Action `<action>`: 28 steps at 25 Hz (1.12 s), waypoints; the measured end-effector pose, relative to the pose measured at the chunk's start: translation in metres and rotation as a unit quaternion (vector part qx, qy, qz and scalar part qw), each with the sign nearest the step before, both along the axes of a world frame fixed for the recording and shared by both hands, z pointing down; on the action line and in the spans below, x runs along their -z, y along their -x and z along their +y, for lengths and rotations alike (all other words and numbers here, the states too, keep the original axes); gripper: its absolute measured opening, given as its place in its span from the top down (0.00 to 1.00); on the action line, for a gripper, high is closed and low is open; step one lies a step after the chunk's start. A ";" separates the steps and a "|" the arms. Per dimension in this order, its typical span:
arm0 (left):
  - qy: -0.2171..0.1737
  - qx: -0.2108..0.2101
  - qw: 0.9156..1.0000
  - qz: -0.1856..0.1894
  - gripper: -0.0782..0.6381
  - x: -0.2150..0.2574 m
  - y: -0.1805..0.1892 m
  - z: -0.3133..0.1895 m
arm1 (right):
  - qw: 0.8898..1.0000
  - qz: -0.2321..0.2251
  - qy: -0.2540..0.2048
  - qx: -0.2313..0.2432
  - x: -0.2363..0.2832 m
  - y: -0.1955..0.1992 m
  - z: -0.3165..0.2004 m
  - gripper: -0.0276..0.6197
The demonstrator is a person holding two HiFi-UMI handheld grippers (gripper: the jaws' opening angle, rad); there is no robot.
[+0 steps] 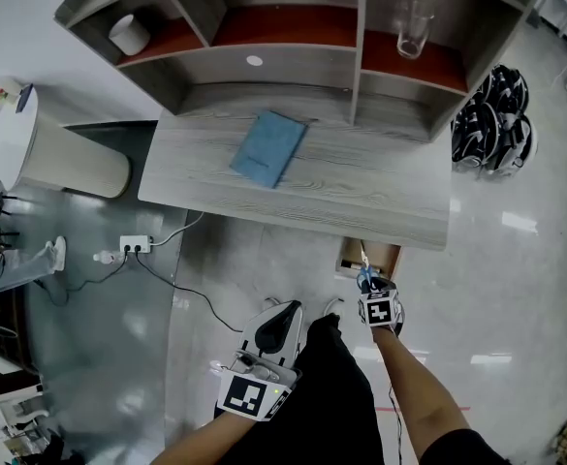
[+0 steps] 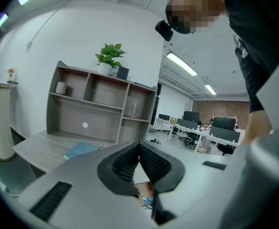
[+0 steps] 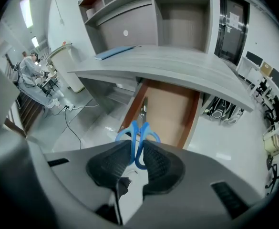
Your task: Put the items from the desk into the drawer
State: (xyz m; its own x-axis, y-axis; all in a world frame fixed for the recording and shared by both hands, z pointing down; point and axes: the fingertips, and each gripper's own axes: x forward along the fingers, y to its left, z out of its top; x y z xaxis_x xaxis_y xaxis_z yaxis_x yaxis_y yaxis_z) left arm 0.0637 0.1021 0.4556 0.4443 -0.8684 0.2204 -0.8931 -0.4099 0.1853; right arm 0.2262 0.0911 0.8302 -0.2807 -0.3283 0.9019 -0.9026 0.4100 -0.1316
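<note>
Between the pads of the right gripper: scissors, clamped tight by the blue handles, blades pointing away toward the open drawer. Hovers over the drawer's front end, just below the front edge of the desk. Bare brown drawer bottom beneath, glossy open floor to the right.

Over on the left: left gripper, jaws closed together, pad tips touching, held in front of the desk and well apart from the drawer.

Farther out, on the desk top: blue notebook, clear wood all round it. Above that, shelf unit with a glass and a white cup. Off the desk's right end, helmets on the floor. At left, power strip with trailing cables.
</note>
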 end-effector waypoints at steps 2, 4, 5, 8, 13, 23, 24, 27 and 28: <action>0.006 0.003 1.000 -0.002 0.87 -0.004 0.001 0.000 | 1.000 0.004 0.002 -0.002 -0.008 -0.003 -0.008 0.82; 0.017 0.009 1.000 0.004 0.87 -0.008 0.002 0.001 | 1.000 0.008 0.003 -0.001 -0.015 -0.006 -0.017 0.82; 0.024 0.014 1.000 0.008 0.87 -0.010 0.002 0.001 | 1.000 0.010 0.004 0.000 -0.020 -0.007 -0.022 0.82; 0.022 0.021 1.000 -0.004 0.87 -0.018 0.009 0.001 | 1.000 0.019 0.007 0.000 -0.032 -0.012 -0.036 0.82; 0.038 0.038 0.999 0.001 0.87 -0.026 0.015 -0.002 | 1.000 0.024 0.005 -0.009 -0.048 -0.016 -0.057 0.82; 0.045 0.063 0.997 -0.006 0.87 -0.039 0.028 -0.005 | 0.999 0.035 0.014 0.007 -0.072 -0.009 -0.072 0.81; 0.046 0.066 0.997 -0.005 0.87 -0.040 0.028 -0.005 | 0.999 0.034 0.015 0.007 -0.075 -0.008 -0.073 0.81; 0.049 0.068 0.996 -0.009 0.87 -0.045 0.030 -0.002 | 0.999 0.032 0.018 0.000 -0.081 -0.007 -0.077 0.81; 0.049 0.067 0.997 -0.012 0.87 -0.048 0.030 -0.001 | 0.999 0.033 0.017 -0.004 -0.082 -0.008 -0.078 0.81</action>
